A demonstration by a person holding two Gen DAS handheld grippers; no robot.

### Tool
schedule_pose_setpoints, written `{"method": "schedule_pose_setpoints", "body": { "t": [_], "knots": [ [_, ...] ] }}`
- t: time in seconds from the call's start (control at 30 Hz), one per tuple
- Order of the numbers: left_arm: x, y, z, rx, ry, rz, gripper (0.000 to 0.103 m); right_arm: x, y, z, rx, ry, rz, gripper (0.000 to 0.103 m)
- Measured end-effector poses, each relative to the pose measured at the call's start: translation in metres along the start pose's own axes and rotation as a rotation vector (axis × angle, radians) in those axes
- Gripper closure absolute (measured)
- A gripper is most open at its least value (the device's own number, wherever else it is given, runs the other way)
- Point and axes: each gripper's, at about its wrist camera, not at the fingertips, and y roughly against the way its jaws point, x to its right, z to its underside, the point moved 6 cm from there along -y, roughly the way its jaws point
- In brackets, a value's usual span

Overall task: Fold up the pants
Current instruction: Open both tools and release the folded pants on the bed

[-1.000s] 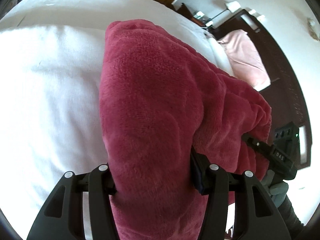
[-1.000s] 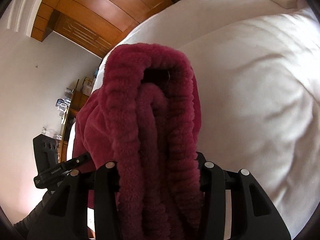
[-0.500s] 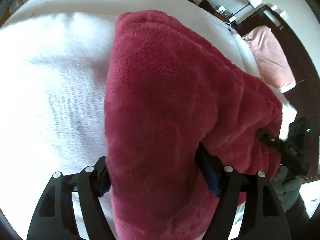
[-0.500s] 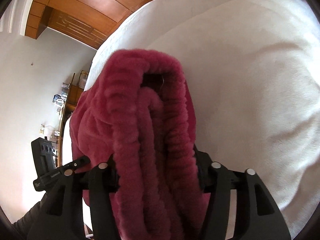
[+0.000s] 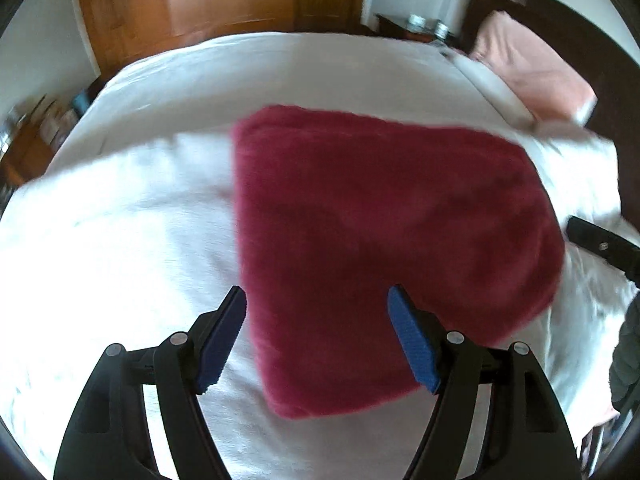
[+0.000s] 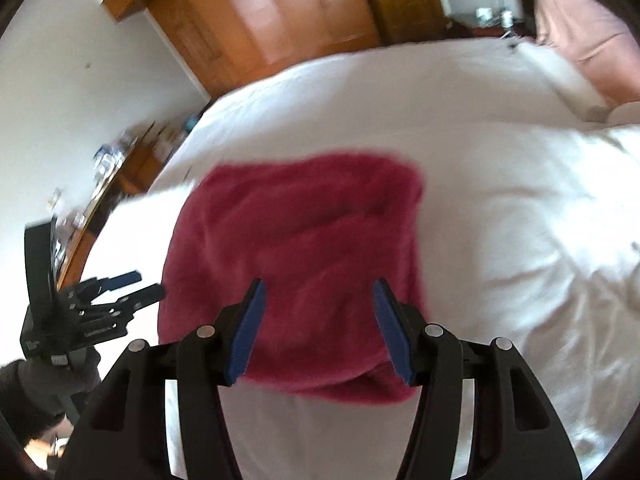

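Pants (image 5: 384, 248) lie folded on the bed (image 5: 120, 240); both tools gape wide, gripping nothing

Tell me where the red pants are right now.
The red pants lie folded on the white bed, free of both open tools, just ahead of the left tool and right tool.

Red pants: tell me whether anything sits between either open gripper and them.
Nothing visible does. The red pants lie folded on the white bed, with the left gripper and right gripper open just above their near edge.
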Motion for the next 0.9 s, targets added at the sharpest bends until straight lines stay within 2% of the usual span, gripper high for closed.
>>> {"method": "schedule_pose_setpoints", "body": {
  "t": [0.13, 0.23, 0.47, 0.6, 0.73, 0.8, 0.9],
  "knots": [
    [0.008, -0.031, 0.011, -0.066, -0.013, 0.011, 0.03, 0.004, -0.03, 0.022, -0.069, -0.005, 0.038, 0.046],
    [0.008, -0.05, 0.017, -0.1, -0.04, -0.018, 0.03, 0.012, -0.049, 0.023, -0.102, -0.034, 0.049, 0.048],
    [0.013, -0.052, 0.012, -0.112, -0.056, -0.031, 0.029, 0.017, -0.065, 0.028, -0.134, -0.003, 0.087, 0.048],
    [0.01, -0.03, 0.011, -0.1, -0.021, -0.048, 0.029, 0.006, -0.052, 0.028, -0.116, -0.011, 0.106, 0.048],
    [0.008, 0.008, 0.007, -0.044, 0.004, -0.061, 0.029, -0.018, -0.004, 0.026, -0.014, 0.002, 0.145, 0.047],
    [0.012, 0.034, 0.003, 0.002, -0.005, -0.062, 0.024, -0.028, 0.017, 0.028, 0.027, 0.002, 0.166, 0.045],
    [0.021, 0.073, 0.0, 0.077, -0.061, -0.077, 0.018, -0.047, 0.052, 0.034, 0.098, -0.016, 0.205, 0.032]
  ]
}}
